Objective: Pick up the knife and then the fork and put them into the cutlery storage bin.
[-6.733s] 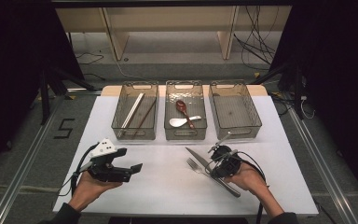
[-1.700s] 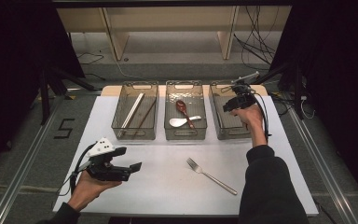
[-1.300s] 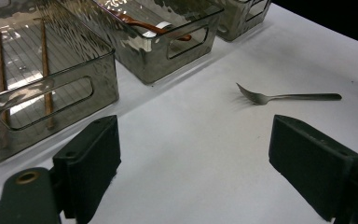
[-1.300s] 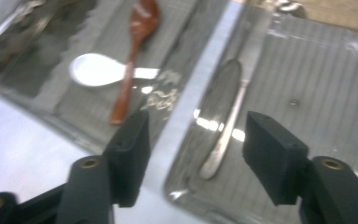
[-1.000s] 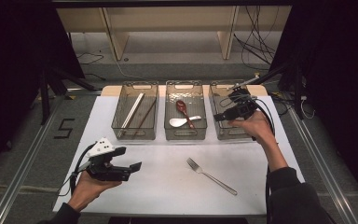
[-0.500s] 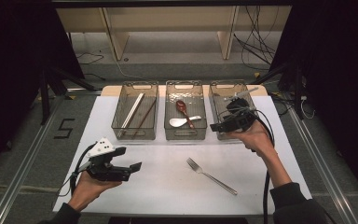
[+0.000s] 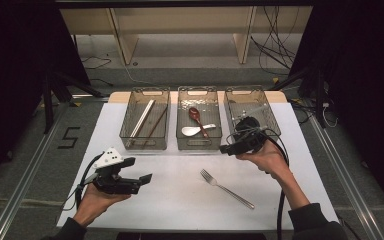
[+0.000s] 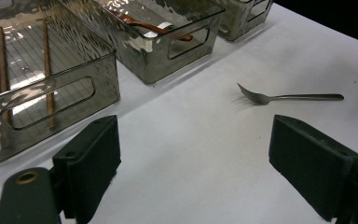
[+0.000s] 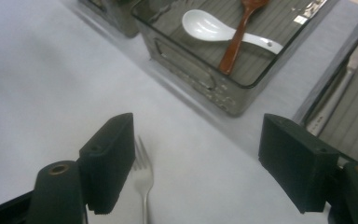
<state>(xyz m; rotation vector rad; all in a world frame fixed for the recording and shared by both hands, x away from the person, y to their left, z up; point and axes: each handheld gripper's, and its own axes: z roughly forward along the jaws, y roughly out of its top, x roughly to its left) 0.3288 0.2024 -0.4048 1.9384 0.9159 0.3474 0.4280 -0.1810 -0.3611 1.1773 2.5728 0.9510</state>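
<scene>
On the white table [image 7: 180,200] three clear bins [image 7: 199,125] sort cutlery by kind, likely why the right claw [image 7: 227,149], jaws wide and empty, hangs near the loose fork [image 7: 226,188], while the left claw [image 7: 147,177] rests open.

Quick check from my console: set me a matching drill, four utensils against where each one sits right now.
Things:
1. fork
2. white spoon
3. chopsticks
4. brown spoon

Places:
A. left bin
B. bare white table
C. middle bin, under another utensil
D. middle bin, lying across another utensil

Pairs: 1-B, 2-C, 3-A, 4-D
</scene>
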